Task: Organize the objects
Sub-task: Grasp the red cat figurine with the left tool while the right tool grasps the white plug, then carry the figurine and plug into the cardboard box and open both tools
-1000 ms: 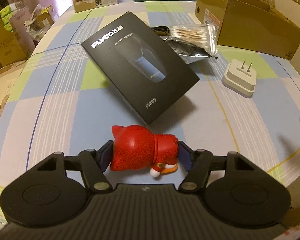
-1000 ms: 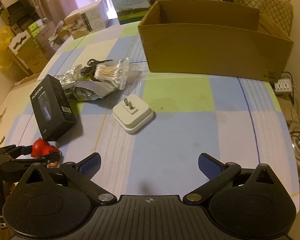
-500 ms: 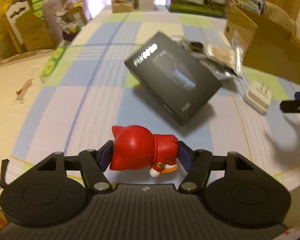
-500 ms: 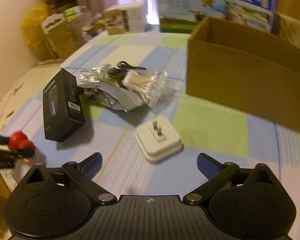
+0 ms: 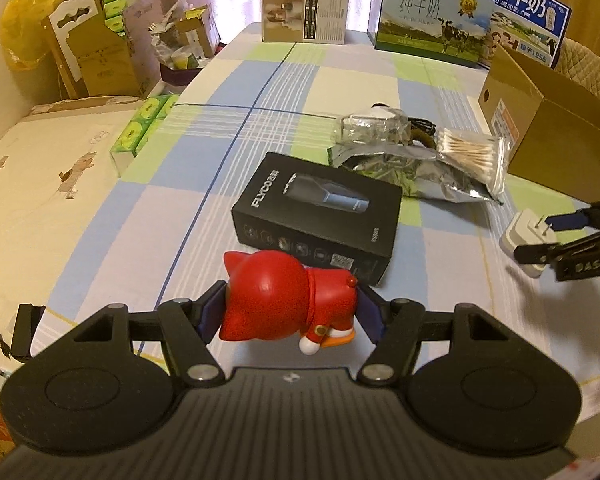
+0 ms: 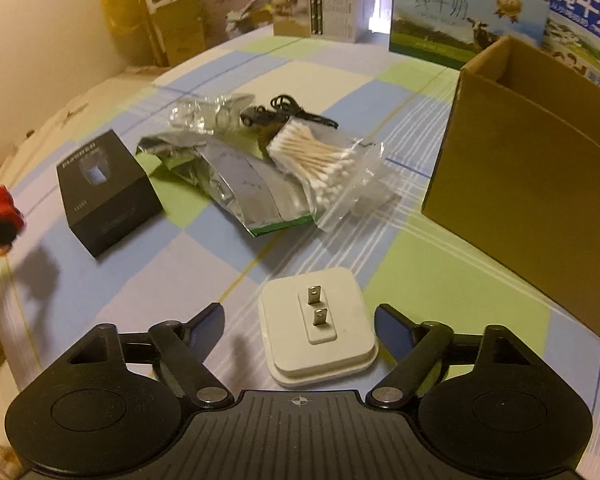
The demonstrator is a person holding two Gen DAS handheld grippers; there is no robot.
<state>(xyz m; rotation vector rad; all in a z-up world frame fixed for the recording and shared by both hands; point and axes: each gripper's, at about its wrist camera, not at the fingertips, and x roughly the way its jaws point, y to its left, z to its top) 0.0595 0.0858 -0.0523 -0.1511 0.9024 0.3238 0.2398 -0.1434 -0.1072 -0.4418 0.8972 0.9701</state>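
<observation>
Red figurine close-up; white plug between open fingers.

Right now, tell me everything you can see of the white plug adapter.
The white plug adapter is a squarish block with rounded corners, smooth and plastic-looking, with a stepped rim around its base. It lies flat on the checked tablecloth, its two flat metal prongs pointing up from a raised centre panel. It sits between the spread fingers of the right gripper, which do not touch it. The cardboard box stands to its right, apart from it.
</observation>
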